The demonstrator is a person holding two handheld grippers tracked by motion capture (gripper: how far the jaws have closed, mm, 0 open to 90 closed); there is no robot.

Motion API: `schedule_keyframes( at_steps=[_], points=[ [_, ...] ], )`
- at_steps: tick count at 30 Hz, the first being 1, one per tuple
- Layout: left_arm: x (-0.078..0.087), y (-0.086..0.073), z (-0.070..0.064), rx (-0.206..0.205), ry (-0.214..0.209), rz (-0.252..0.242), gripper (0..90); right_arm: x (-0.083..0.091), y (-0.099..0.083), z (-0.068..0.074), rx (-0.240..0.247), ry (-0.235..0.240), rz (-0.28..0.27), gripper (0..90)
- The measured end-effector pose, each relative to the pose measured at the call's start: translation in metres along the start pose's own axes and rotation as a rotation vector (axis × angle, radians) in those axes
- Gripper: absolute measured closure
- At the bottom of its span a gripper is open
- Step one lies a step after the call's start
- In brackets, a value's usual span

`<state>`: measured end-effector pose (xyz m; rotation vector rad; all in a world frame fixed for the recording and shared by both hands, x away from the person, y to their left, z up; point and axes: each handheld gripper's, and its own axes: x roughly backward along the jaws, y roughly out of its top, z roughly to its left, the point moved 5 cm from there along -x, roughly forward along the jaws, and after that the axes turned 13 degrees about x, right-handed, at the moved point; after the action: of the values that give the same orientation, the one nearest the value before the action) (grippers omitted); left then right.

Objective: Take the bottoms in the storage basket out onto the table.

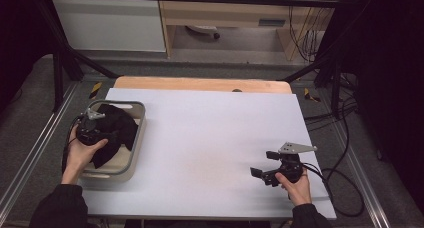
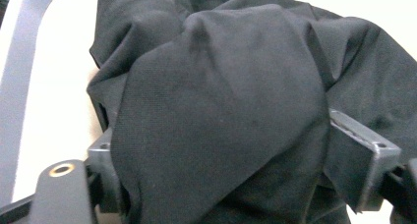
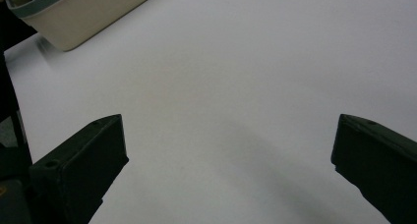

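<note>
While the left tongs (image 2: 221,155) bunch black cloth (image 2: 221,86) (seen close), the right tongs (image 3: 226,165) gape above the table (image 3: 246,62).

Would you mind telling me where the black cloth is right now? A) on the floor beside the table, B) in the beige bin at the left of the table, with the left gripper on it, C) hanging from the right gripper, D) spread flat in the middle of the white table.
B: the black cloth sits inside the beige bin, and the left gripper is down in the bin with cloth bunched between its jaws.
</note>
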<state>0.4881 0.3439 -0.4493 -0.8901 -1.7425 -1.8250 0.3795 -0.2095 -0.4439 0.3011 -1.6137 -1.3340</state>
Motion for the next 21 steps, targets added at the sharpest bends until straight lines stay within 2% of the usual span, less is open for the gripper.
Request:
schedule_keyframes(
  at_steps=[6,10,21],
  points=[
    [-0.0009,-0.0011,0.0007,0.0,0.008,0.0,28.6,-0.0005,-0.0001,0.0,-0.001,0.0,0.001,0.7],
    [-0.002,-0.0028,0.0024,0.008,0.014,0.008,37.9,-0.0005,-0.0001,0.0,0.001,0.001,0.0,0.6],
    [-0.002,-0.0058,0.0047,-0.002,0.038,0.03,64.7,-0.0007,-0.0002,0.0003,-0.003,0.002,0.003,0.7]
  ],
)
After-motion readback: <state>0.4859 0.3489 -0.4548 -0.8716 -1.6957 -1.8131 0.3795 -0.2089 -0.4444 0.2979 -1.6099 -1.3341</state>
